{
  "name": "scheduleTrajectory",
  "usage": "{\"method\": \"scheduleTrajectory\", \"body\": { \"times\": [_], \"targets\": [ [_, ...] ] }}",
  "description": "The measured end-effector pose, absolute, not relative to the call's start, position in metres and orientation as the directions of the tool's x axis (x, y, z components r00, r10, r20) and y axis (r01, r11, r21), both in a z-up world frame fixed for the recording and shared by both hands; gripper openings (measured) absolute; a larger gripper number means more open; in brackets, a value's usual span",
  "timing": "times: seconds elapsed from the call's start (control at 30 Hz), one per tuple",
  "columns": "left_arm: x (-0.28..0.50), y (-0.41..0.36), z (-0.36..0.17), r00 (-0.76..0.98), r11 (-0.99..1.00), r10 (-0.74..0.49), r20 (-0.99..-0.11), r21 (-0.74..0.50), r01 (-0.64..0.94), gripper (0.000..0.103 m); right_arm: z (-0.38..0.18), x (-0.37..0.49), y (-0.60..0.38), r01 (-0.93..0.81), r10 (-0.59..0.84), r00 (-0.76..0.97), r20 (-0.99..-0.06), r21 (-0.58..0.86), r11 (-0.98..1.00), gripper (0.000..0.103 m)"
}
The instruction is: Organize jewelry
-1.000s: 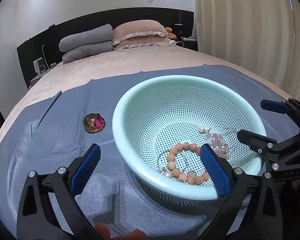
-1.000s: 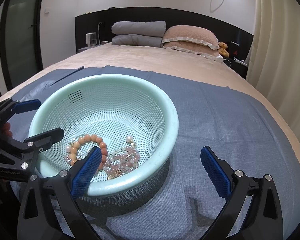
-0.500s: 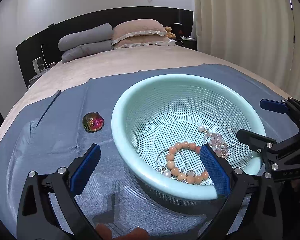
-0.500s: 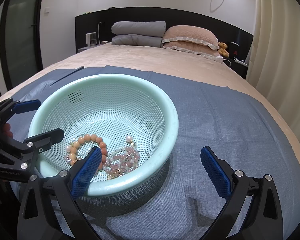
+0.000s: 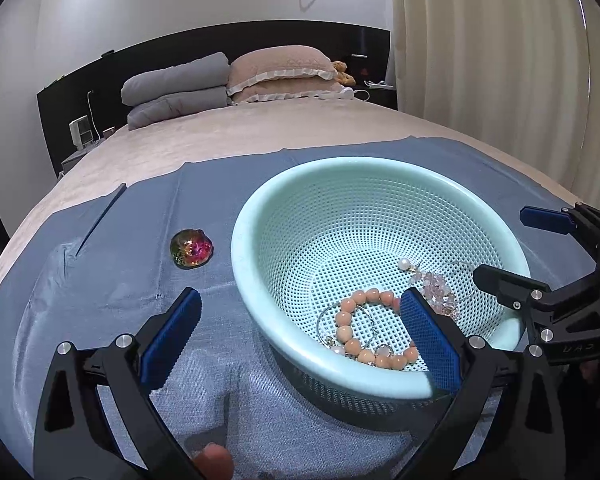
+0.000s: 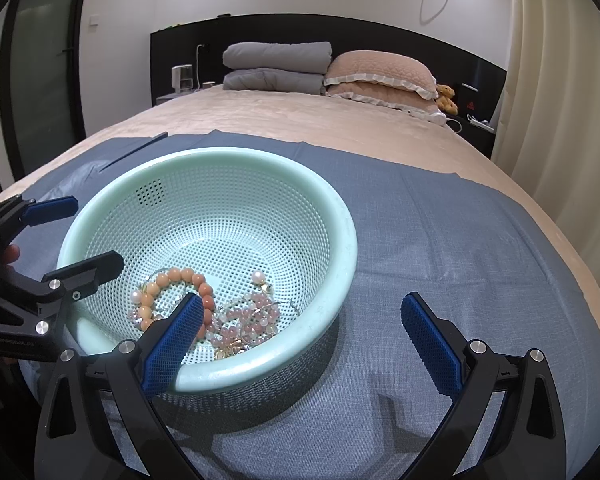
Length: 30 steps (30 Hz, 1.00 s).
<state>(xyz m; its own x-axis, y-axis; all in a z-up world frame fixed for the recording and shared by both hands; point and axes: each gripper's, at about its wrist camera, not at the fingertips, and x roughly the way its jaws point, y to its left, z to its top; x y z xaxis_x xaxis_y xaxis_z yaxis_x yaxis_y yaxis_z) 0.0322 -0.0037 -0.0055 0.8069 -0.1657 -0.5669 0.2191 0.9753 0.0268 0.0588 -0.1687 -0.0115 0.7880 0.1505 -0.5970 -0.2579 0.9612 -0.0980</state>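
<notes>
Jewelry is catalogued by size: mint basket (image 5: 244, 248) on the bed's blue cloth holding peach bead bracelet (image 5: 350, 322), iridescent brooch (image 5: 191, 248) lying outside, ahead of the empty, spread left tool (image 5: 300, 336), nearer than the likewise spread right tool (image 6: 302, 334).

Right gripper body (image 5: 572, 346), lower right of your left wrist view: embossed letters there, mirrored or upside down, you can't read them.
Left gripper body (image 6: 14, 342), lower left of your right wrist view: a line of small raised print, too blurred to read.
Elsewhere: nothing legible.
</notes>
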Motion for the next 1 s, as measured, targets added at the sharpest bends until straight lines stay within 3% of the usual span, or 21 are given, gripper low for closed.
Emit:
{"method": "scheduleTrajectory", "body": {
  "times": [1.0],
  "targets": [
    [0.0314,-0.0071,-0.0043,0.808,0.976,-0.153,-0.568,0.043,0.215,0.097,-0.0136,0.057,-0.1674,-0.261,0.154,0.784,-0.602,-0.095,0.961,0.095]
  ]
}}
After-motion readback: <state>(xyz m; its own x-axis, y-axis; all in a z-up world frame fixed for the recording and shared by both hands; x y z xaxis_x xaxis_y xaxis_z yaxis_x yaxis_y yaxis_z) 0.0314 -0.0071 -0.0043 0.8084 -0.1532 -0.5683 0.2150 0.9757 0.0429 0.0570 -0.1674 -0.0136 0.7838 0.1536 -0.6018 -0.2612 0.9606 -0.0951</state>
